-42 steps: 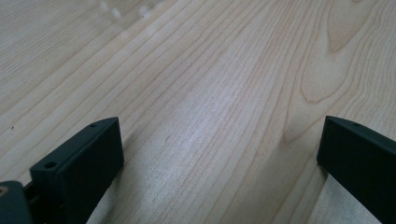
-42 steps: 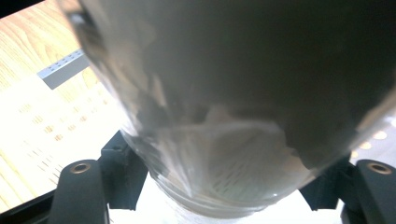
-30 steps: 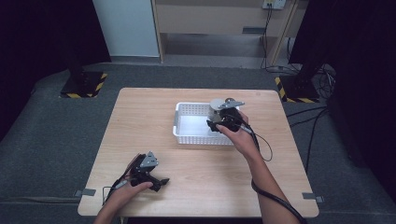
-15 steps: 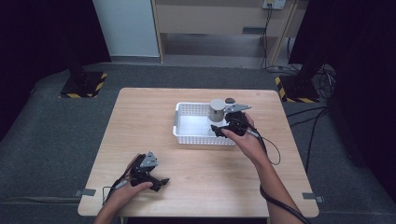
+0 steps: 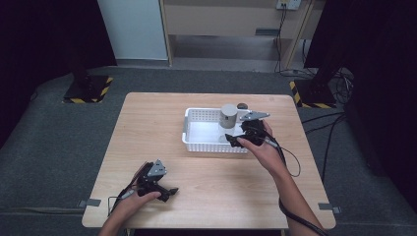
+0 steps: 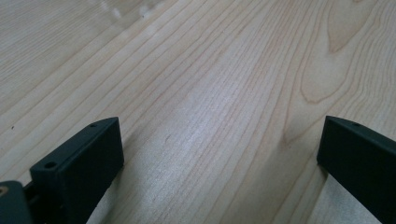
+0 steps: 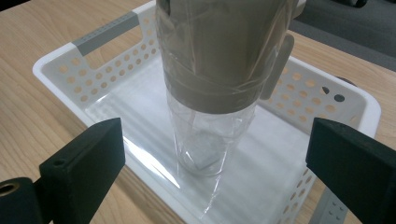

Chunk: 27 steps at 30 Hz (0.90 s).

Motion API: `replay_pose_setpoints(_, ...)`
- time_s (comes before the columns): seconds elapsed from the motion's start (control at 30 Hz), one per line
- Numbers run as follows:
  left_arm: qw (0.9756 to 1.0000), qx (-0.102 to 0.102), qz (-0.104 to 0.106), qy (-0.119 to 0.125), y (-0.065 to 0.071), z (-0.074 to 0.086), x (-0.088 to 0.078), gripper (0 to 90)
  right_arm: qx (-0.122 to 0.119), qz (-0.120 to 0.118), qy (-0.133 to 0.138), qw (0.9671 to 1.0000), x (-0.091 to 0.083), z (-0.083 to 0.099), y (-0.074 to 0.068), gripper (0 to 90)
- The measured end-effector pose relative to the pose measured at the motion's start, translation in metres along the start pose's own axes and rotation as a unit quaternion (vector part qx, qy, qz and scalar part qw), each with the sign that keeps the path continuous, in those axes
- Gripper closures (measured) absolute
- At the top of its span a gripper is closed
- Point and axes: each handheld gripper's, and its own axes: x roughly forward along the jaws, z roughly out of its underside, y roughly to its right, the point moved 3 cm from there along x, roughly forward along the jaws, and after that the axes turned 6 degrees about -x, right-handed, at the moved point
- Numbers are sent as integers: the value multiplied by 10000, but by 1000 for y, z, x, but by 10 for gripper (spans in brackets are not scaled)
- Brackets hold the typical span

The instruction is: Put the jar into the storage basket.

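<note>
White basket (image 5: 196,129) now holds the wrapped tumbler (image 5: 228,116) upright; my right tool (image 5: 235,140) has just been opening, nothing gripped. Left tool (image 5: 168,191) apart, idle on counter (image 5: 147,123). Placement looks done.

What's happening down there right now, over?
Right gripper jaws just opened, clear of the bottle. Bottle upright in the white basket. Left gripper open, idle on the table. Nothing blocking.
</note>
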Motion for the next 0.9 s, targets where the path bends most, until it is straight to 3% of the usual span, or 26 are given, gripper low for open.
replay_pose_setpoints(0.3,10000,0,0,1,0,0,0,0,99,-78,78,9999,-13,10,-5,45)
replay_pose_setpoints(0.9,10000,1,-1,0,0,0,0,0,39,-92,121,9999,-38,34,-17,46)
